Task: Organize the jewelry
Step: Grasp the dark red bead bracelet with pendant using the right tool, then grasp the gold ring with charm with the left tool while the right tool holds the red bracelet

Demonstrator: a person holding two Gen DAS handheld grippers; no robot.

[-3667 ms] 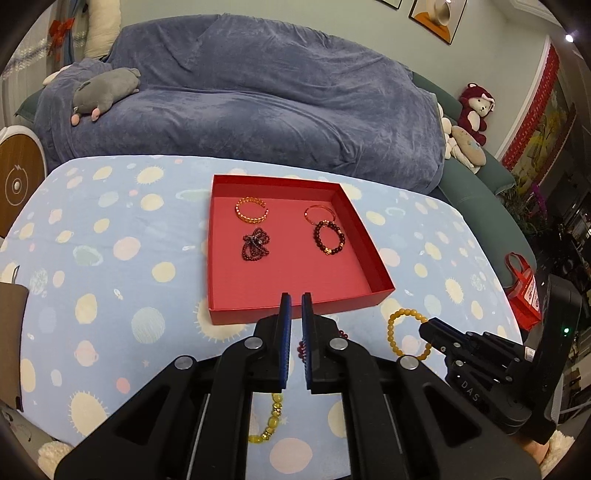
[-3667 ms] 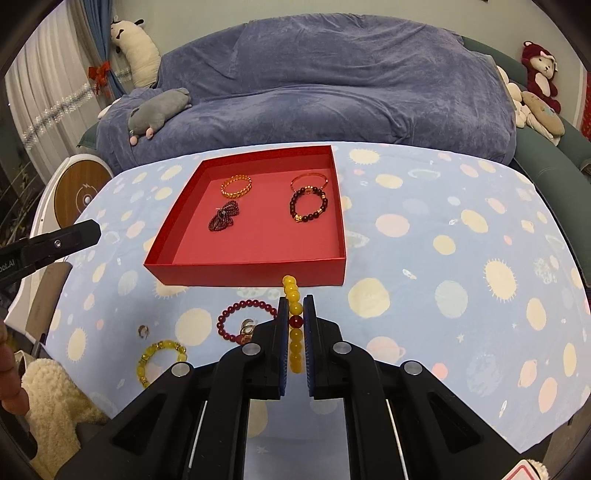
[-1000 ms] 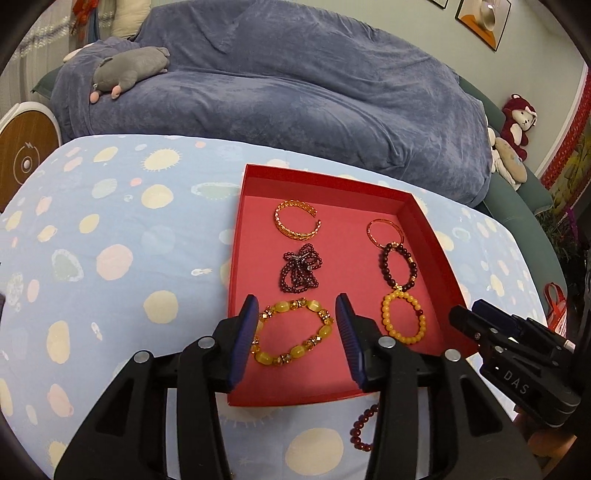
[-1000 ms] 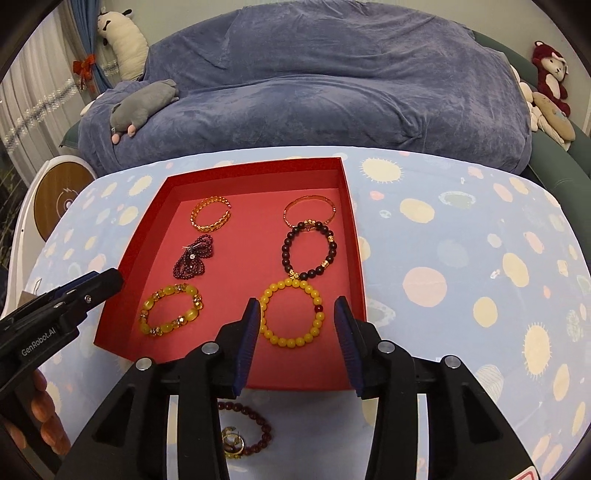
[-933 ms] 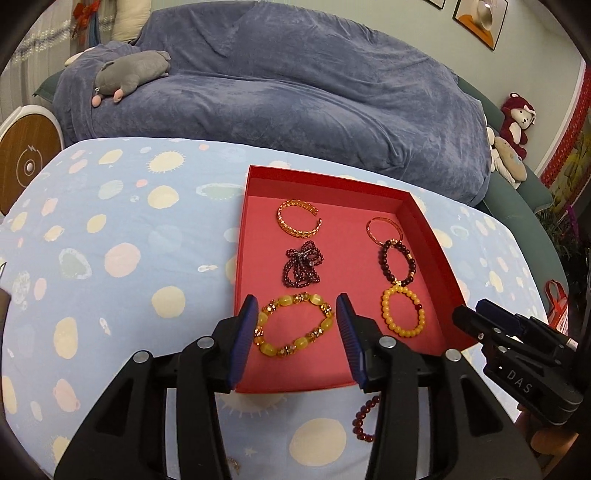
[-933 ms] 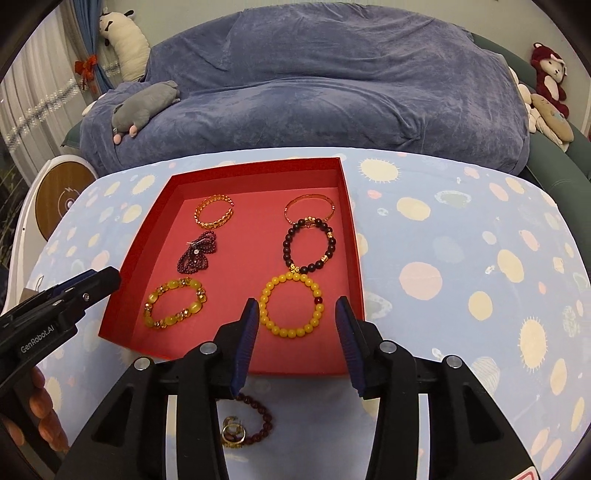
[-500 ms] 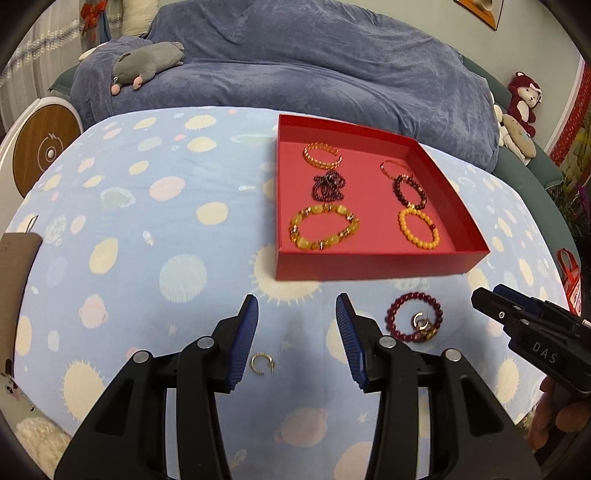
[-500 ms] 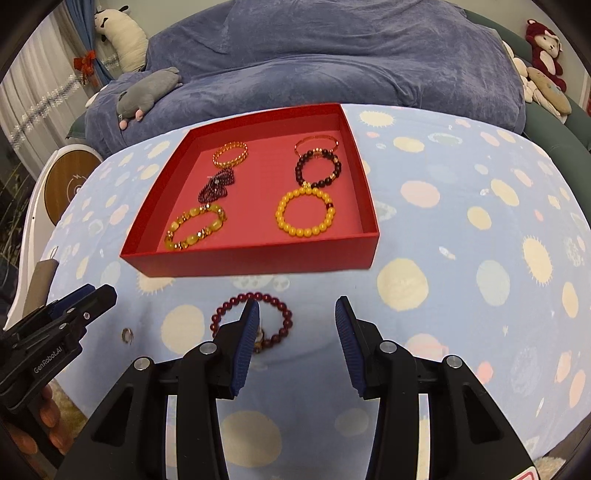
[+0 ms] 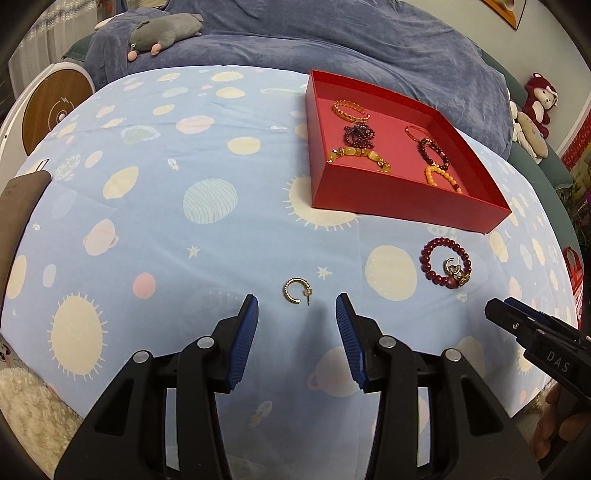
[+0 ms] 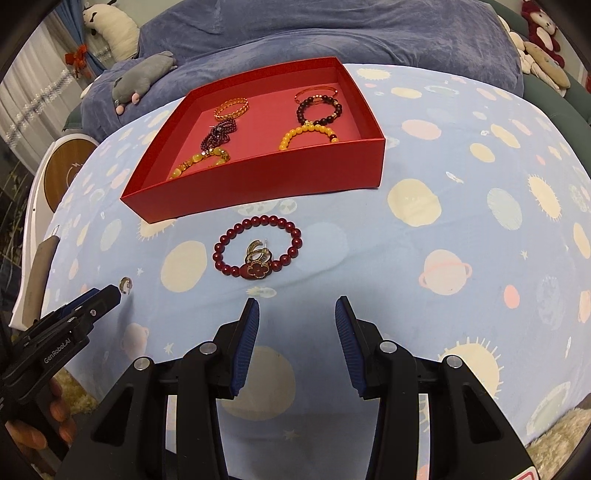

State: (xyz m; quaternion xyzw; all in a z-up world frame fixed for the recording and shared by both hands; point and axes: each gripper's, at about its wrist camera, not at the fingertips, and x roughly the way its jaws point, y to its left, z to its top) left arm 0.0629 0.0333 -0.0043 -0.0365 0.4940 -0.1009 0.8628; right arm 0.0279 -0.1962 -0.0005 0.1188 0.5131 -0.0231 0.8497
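A red tray point(image 9: 406, 206) point(image 10: 258, 181) on the patterned cloth holds several bracelets. My left gripper point(image 9: 296, 306) is open and empty, low over the cloth, with a small gold hoop earring point(image 9: 296, 290) lying just ahead between its fingertips. The earring also shows in the right wrist view point(image 10: 125, 285) beside the left gripper's tip. My right gripper point(image 10: 296, 306) is open and empty, a little short of a dark red bead bracelet point(image 10: 258, 251) point(image 9: 445, 262) that lies in front of the tray. A small gold earring point(image 10: 257, 250) rests inside that bracelet's ring.
A blue-covered sofa point(image 9: 332, 44) with a grey plush toy point(image 9: 162, 35) stands behind the table. A round wooden-faced device point(image 9: 55, 110) sits at the left. A brown flat object point(image 9: 16, 214) lies at the table's left edge.
Both grippers have pulled back from over the tray and come down low over the cloth in front of it. Earlier each released a yellow bracelet into the tray.
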